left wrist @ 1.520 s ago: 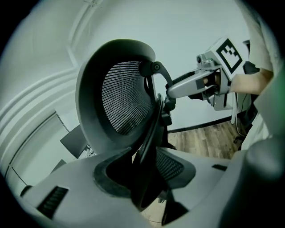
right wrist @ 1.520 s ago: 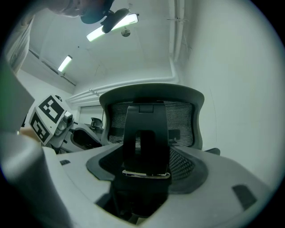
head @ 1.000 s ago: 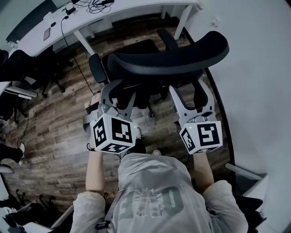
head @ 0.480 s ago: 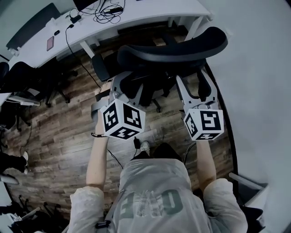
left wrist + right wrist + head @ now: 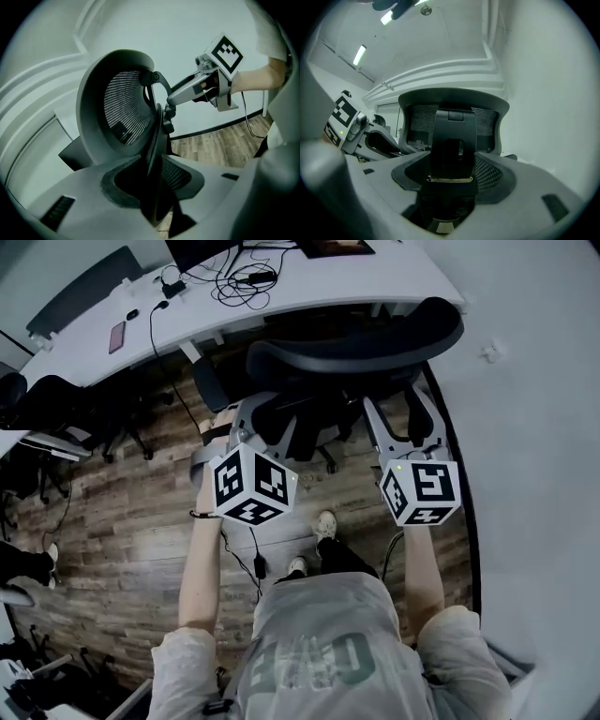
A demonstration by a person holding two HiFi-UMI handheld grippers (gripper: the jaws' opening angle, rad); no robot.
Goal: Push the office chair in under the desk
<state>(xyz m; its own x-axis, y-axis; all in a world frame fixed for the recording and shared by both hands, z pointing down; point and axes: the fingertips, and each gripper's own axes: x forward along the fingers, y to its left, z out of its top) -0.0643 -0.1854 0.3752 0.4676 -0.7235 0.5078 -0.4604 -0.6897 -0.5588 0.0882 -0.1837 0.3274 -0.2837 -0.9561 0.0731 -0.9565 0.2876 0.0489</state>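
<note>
At the far left, dark spare chairs [image 5: 61, 404] stand on the wooden floor [image 5: 122, 512] beside the long white desk [image 5: 309, 289], which carries a phone [image 5: 116, 337] and a tangle of cables [image 5: 234, 273]

The left gripper [image 5: 267, 418] is held out in front of the person, its jaws spread wide. In its own view the thin edge of the chair's back frame stands between them, apart from the pads, so nothing is clamped

The office chair [image 5: 356, 341] stands at the desk's right end with the top of its backrest close to the desk's near edge. The backrest hides the seat in the head view – how far it sits under the desk cannot be told

The right gripper [image 5: 401, 413] also has its jaws parted – they straddle the broad dark spine at the back of the chair, which nearly fills the gap

A plain white wall [image 5: 534, 427] runs just beside the chair on the right
</note>
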